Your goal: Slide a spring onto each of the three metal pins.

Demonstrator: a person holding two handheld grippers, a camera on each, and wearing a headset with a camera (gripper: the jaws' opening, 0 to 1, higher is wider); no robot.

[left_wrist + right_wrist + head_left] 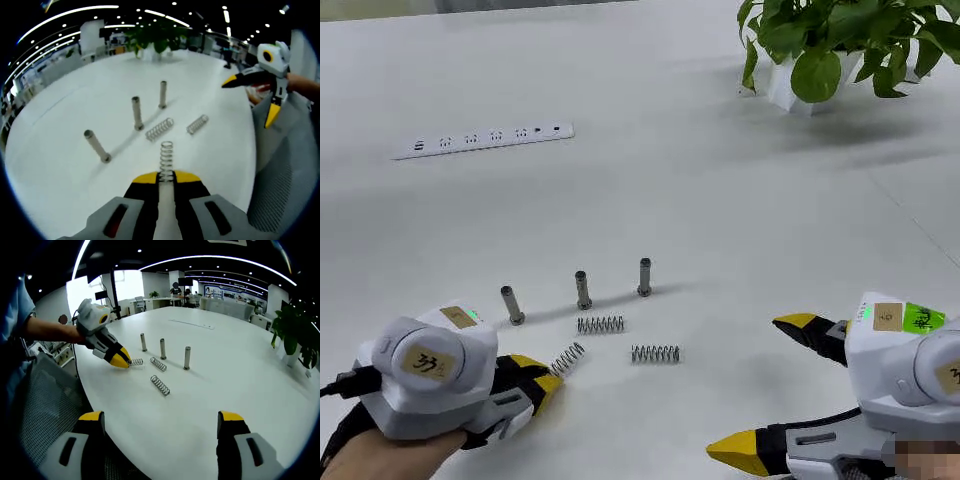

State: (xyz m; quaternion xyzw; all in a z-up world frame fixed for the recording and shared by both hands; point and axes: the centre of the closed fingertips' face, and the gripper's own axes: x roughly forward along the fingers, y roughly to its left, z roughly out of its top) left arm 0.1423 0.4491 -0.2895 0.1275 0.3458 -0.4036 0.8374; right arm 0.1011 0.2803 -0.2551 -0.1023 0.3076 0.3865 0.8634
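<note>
Three metal pins stand upright in a row on the white table: left pin (511, 305), middle pin (582, 290), right pin (644, 277). Two springs lie loose in front of them, one (600, 324) near the middle pin and one (655, 353) further right. My left gripper (552, 377) is shut on the end of a third spring (567, 358), which sticks out ahead of its yellow tips (166, 176); that spring (166, 152) points toward the pins. My right gripper (775, 385) stands wide open at the lower right, with nothing between its fingers (230, 422).
A white power strip (485, 139) lies at the back left. A potted plant (835, 45) stands at the back right. The table edge runs close behind both grippers, with a mesh chair (45, 405) beside it.
</note>
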